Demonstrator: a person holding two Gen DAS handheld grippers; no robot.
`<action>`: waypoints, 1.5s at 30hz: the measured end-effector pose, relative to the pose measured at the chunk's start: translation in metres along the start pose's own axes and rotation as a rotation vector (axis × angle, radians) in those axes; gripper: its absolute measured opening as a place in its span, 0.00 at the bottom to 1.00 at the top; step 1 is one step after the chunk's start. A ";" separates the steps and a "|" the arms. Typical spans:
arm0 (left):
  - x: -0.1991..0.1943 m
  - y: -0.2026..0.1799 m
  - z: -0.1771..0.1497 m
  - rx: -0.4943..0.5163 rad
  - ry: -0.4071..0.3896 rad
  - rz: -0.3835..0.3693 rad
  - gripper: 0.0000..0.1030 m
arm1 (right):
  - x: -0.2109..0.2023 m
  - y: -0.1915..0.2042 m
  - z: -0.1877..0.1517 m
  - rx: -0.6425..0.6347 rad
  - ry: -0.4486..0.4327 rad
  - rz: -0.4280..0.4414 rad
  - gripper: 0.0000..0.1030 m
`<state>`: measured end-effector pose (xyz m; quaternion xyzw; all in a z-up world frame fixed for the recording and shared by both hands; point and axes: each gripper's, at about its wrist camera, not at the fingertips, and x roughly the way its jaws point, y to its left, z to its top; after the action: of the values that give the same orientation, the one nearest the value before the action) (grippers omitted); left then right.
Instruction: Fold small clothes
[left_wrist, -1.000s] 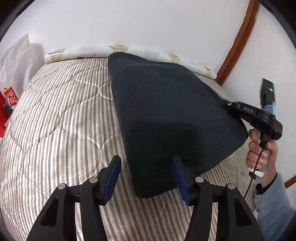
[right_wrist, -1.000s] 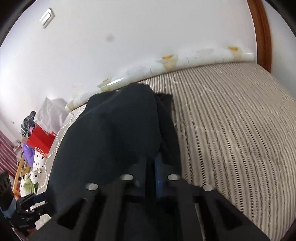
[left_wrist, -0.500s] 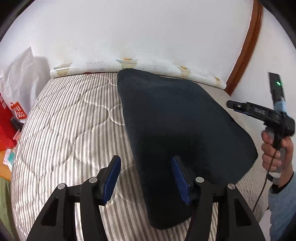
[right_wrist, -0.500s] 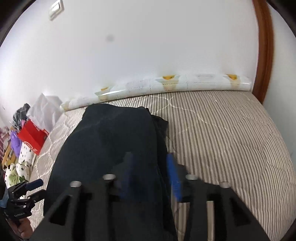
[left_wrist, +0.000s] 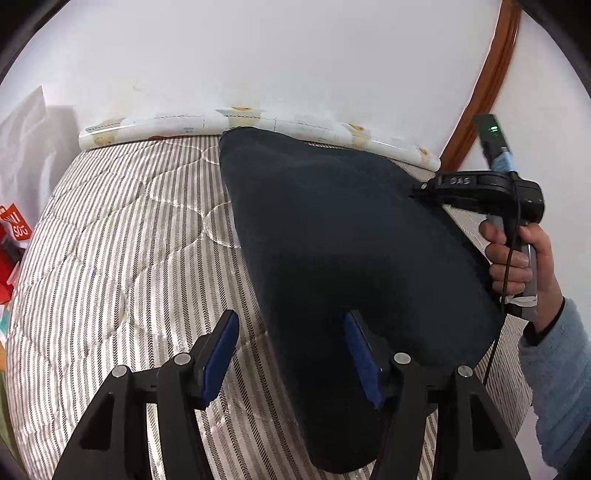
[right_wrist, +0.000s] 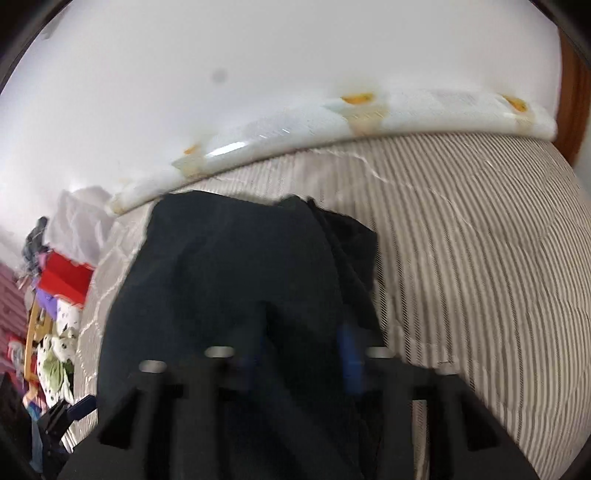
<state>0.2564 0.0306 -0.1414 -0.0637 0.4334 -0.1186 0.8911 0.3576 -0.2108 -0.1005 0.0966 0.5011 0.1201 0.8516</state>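
On the striped mattress (left_wrist: 122, 236), toward its far right corner, lies the dark folded garment (left_wrist: 351, 240). Over its near left edge the left gripper (left_wrist: 291, 350) stands open, one pad above the cloth, probably to take that edge. At the right edge the right gripper (left_wrist: 424, 190) has just been closing on the fabric; whether it grips I cannot tell. No container shows clearly.

Dark navy garment (left_wrist: 351, 240); striped mattress (left_wrist: 122, 236)
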 end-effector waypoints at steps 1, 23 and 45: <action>0.001 0.000 0.000 -0.001 0.001 -0.004 0.56 | -0.005 0.003 0.000 -0.020 -0.034 -0.002 0.13; -0.001 0.000 -0.004 0.006 0.005 -0.002 0.57 | -0.044 0.010 0.001 -0.044 -0.150 -0.053 0.16; -0.008 0.040 0.011 -0.120 -0.005 0.029 0.60 | -0.038 -0.004 0.019 -0.043 -0.127 -0.099 0.45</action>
<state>0.2663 0.0720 -0.1370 -0.1109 0.4385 -0.0791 0.8884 0.3566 -0.2266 -0.0606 0.0607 0.4474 0.0825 0.8885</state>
